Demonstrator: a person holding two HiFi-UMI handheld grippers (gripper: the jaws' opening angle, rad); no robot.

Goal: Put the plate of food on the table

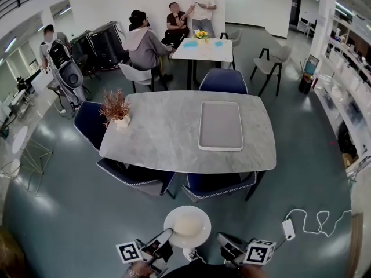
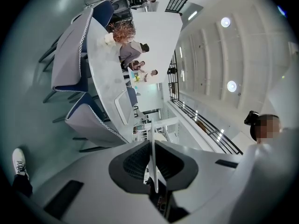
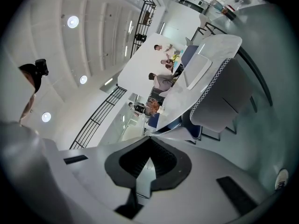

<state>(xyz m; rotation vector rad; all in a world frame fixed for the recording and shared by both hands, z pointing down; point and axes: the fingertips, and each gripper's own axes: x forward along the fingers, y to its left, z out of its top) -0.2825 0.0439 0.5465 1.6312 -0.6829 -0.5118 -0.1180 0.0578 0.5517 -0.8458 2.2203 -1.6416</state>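
Note:
A white plate [image 1: 186, 227] with pale food on it hangs low in the head view, over the floor in front of the grey marble table [image 1: 168, 143]. My left gripper [image 1: 168, 234] is shut on the plate's left rim and my right gripper [image 1: 221, 238] on its right rim. In the left gripper view the rim [image 2: 153, 169] shows edge-on as a thin white blade between the dark pads [image 2: 133, 164]. The right gripper view shows the white rim [image 3: 141, 174] wedged between that gripper's pads [image 3: 163, 160]. A grey placemat [image 1: 221, 125] lies on the table's right half.
Blue chairs [image 1: 217, 185] [image 1: 134, 178] are tucked in along the table's near side, between me and it. A vase of dried flowers [image 1: 116, 110] stands at the table's left end. A white charger and cable [image 1: 288, 229] lie on the floor at right. People sit at a far table [image 1: 203, 48].

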